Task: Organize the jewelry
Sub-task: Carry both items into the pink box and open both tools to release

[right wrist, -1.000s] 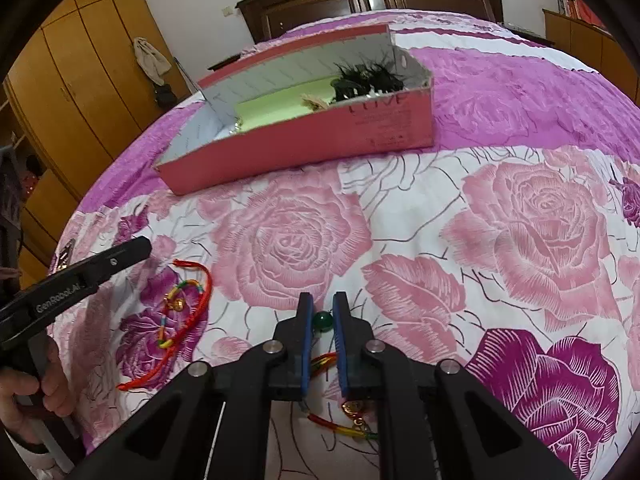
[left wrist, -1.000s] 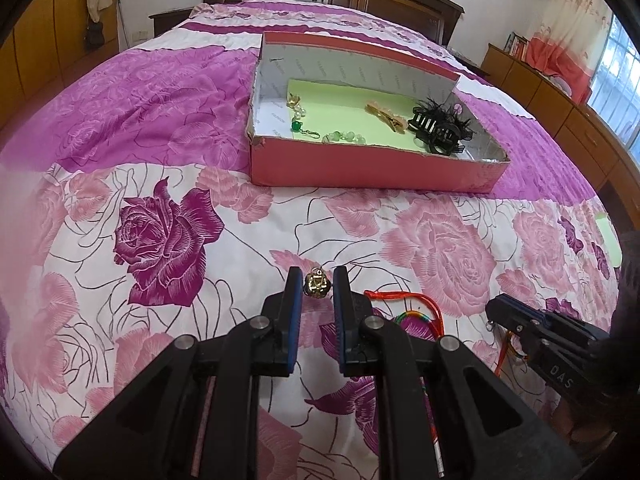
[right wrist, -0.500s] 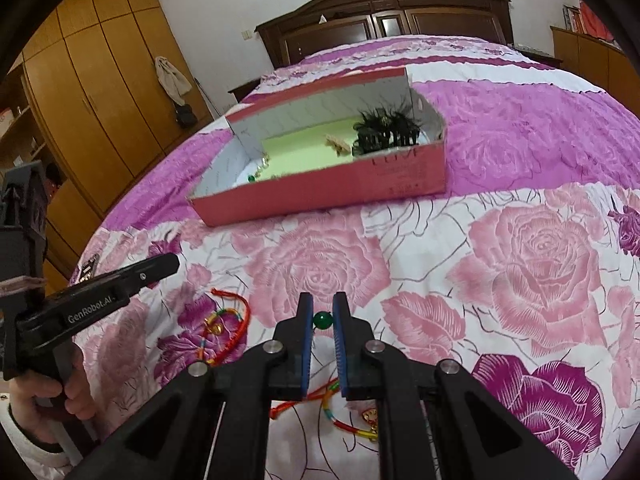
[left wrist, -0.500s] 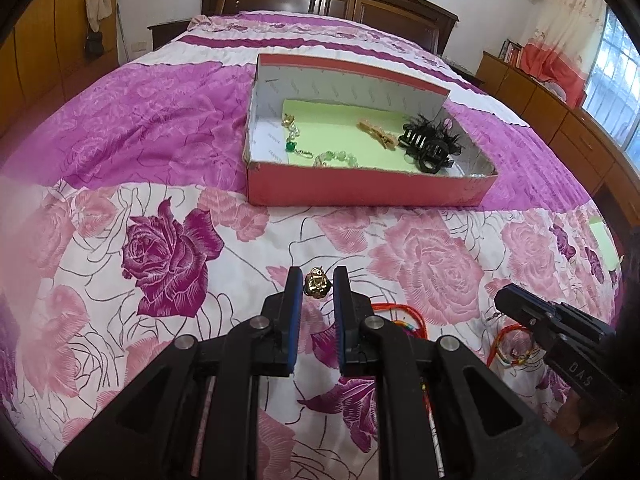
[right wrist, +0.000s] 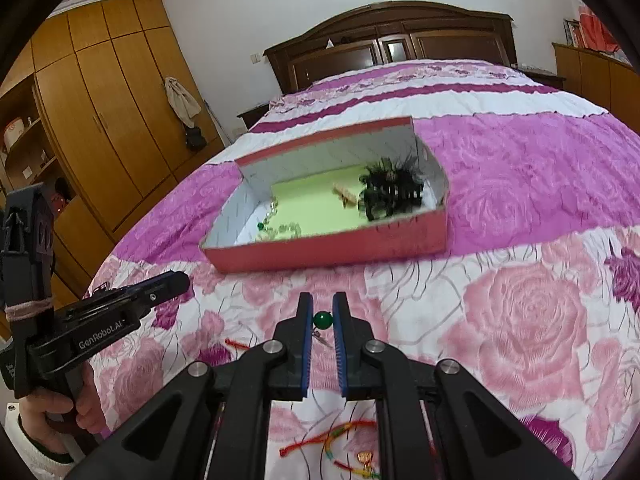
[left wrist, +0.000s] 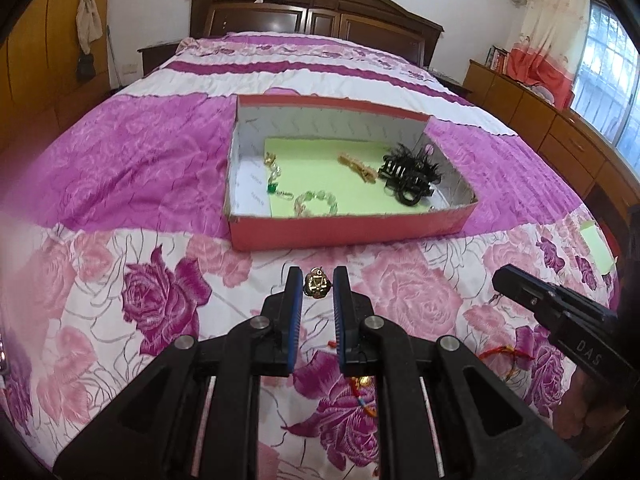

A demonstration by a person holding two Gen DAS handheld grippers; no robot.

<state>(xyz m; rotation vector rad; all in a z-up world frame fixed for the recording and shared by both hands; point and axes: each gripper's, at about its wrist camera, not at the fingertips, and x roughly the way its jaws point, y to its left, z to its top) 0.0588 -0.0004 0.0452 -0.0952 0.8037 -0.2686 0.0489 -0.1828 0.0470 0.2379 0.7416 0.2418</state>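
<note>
Bedspread (left wrist: 132, 168) with pink and purple roses fills both views, running back to a dark wooden headboard (left wrist: 316, 12), with a wooden wardrobe (right wrist: 104, 120) along one side of the room. Near the middle of the bed sits a shallow pink box (left wrist: 352, 230) with white inner walls and a pale green liner (left wrist: 320, 168). In it lie a black hair claw (left wrist: 410, 178) at the right end, a tan clip (left wrist: 358, 166) beside it, and a pale bead bracelet (left wrist: 316, 202) and small earrings (left wrist: 274, 166) toward the left end. On the near side of the box, above the bedspread, the left gripper (left wrist: 317, 280) is clenched on a small gold pendant (left wrist: 317, 285), pinched between its blue-lined tips. The right gripper (right wrist: 322, 306) is likewise clenched, grasping a round green bead (right wrist: 322, 320) with a bit of thin metal hanging under it. A hand (right wrist: 60, 412) holds the left gripper's handle at the left edge of the right wrist view. Red and multicoloured cord bracelets (right wrist: 344, 444) lie loose on the bedspread beneath the grippers, one with a small gold charm (right wrist: 364, 457).
</note>
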